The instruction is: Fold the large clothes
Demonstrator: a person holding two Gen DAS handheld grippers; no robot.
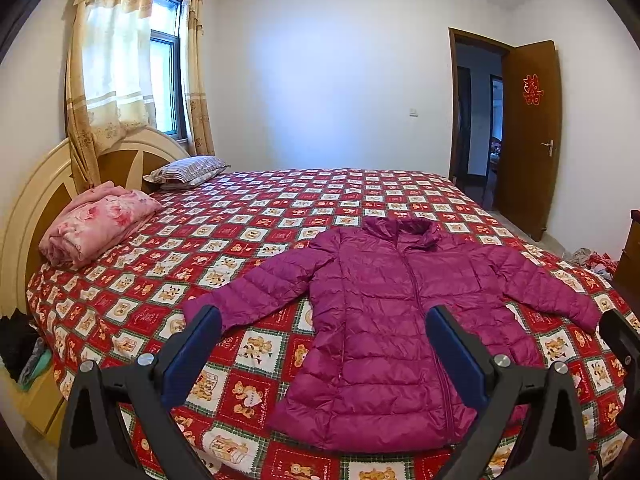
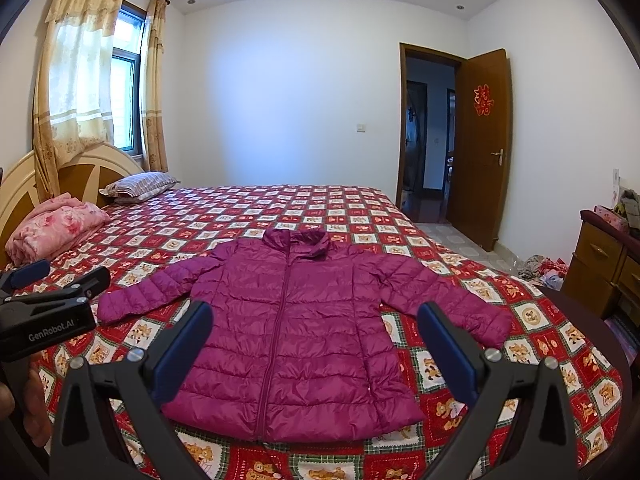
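A magenta quilted puffer jacket [image 1: 384, 320] lies flat and zipped on the bed, front up, sleeves spread, collar away from me; it also shows in the right wrist view [image 2: 296, 332]. My left gripper [image 1: 324, 316] is open and empty, held above the jacket's near left part. My right gripper [image 2: 316, 312] is open and empty above the jacket's near hem. The left gripper also shows at the left edge of the right wrist view [image 2: 56, 276]. The right gripper's edge shows at the right of the left wrist view [image 1: 620, 336].
The bed has a red checked bear-print cover [image 1: 248, 216]. A folded pink blanket [image 1: 96, 228] and a striped pillow [image 1: 188, 172] lie by the headboard [image 1: 24, 208]. A wooden dresser [image 2: 604, 264] and floor clutter [image 2: 536, 268] stand right. A door [image 2: 480, 148] is open.
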